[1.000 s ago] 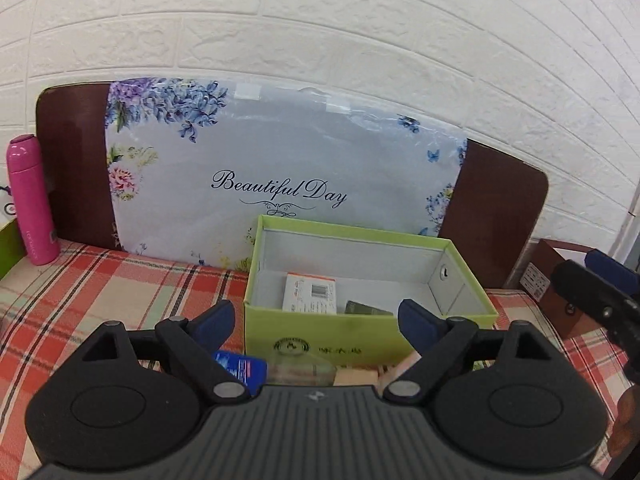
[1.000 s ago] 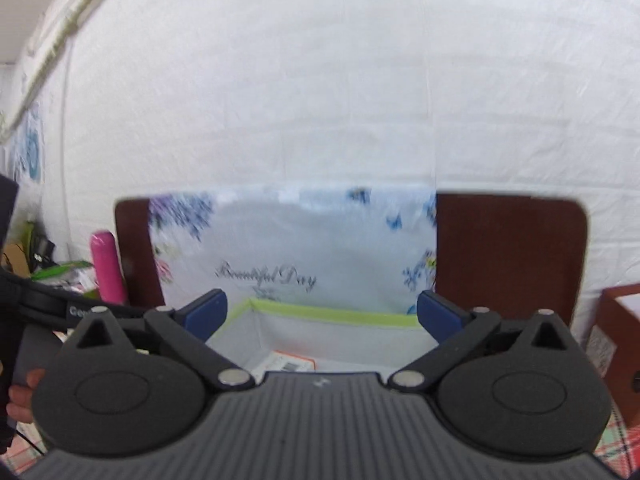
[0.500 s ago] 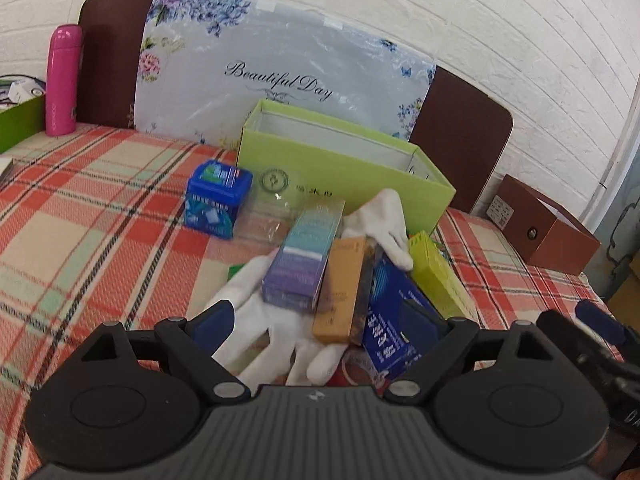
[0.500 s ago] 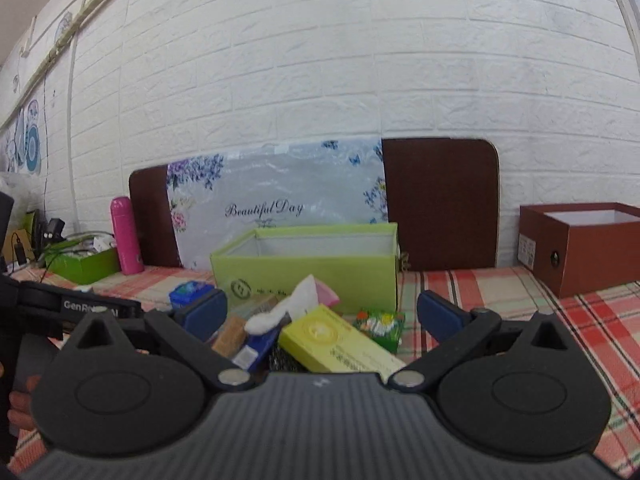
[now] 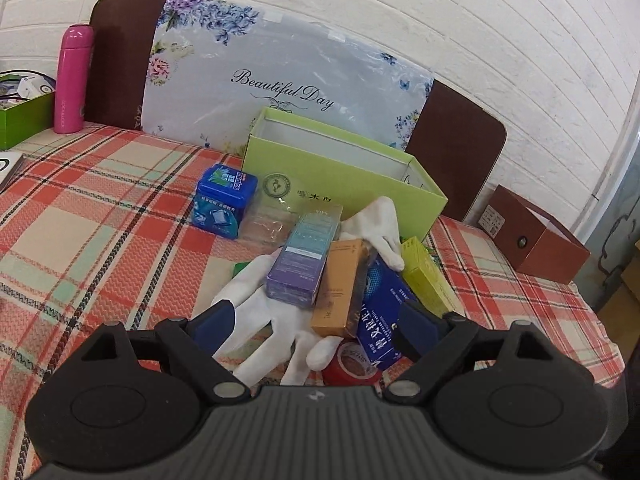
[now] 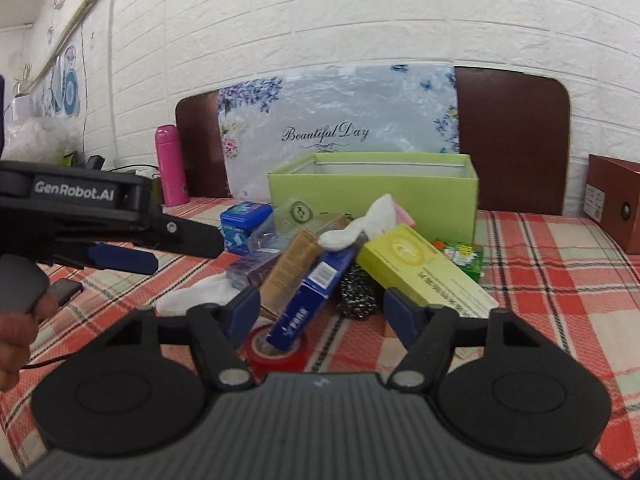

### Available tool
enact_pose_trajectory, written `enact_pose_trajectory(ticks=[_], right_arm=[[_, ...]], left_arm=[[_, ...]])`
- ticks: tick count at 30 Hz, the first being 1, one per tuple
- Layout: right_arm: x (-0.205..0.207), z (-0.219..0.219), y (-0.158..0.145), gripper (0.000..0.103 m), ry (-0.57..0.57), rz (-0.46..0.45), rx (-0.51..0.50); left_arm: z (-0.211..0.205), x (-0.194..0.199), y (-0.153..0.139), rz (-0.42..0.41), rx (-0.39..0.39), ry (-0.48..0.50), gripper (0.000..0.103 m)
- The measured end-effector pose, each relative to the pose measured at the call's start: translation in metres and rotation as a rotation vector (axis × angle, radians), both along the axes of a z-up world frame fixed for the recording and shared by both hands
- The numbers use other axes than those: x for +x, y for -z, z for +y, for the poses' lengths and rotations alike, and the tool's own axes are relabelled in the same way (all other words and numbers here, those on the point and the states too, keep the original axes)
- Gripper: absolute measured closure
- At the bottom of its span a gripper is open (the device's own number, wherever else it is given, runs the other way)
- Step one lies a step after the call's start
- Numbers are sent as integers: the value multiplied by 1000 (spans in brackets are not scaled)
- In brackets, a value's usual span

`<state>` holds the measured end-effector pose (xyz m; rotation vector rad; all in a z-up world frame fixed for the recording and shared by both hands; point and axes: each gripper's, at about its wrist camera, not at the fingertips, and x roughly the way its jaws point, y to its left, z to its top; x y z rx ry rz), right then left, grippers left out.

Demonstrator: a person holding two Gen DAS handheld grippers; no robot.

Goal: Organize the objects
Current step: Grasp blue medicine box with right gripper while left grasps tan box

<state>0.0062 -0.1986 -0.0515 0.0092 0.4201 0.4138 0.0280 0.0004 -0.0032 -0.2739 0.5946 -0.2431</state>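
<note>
A pile of objects lies on the plaid tablecloth before an open green box [image 5: 352, 184] [image 6: 372, 200]: a purple box [image 5: 306, 258], an orange box [image 5: 340, 286], a dark blue box [image 5: 380, 312] [image 6: 312, 296], a yellow-green box [image 5: 426, 276] [image 6: 420, 268], white gloves [image 5: 276, 320], a red tape roll [image 5: 352, 368] [image 6: 276, 354], a blue tin [image 5: 224, 200]. My left gripper [image 5: 316, 326] is open and empty above the gloves. My right gripper [image 6: 320, 312] is open and empty near the dark blue box.
A pink bottle [image 5: 72, 80] and a green tray [image 5: 24, 116] stand at the far left. A brown box [image 5: 536, 236] sits at the right. A floral "Beautiful Day" board [image 5: 280, 80] leans on the wall. A metal scourer [image 6: 356, 292] and green packet [image 6: 464, 256] lie in the pile.
Both grippers have pulled back from the green box and tilted down, so the pile of objects on the cloth has come into view. Both stay open.
</note>
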Motion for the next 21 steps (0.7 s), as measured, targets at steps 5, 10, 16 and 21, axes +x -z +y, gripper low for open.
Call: enact_pose_trajectory(ticks=[5, 10, 16, 21], right_arm=[[9, -15, 7, 83, 33, 61, 82], [-16, -72, 14, 86, 69, 209, 277], [-41, -93, 12, 80, 182, 175, 241], [-48, -77, 6, 52, 218, 71, 86]], left_arm=[[-7, 5, 10, 29, 25, 29, 11], [-26, 19, 19, 54, 31, 80, 10], [-47, 45, 31, 54, 66, 87, 13], [-57, 62, 36, 59, 106, 76, 23]])
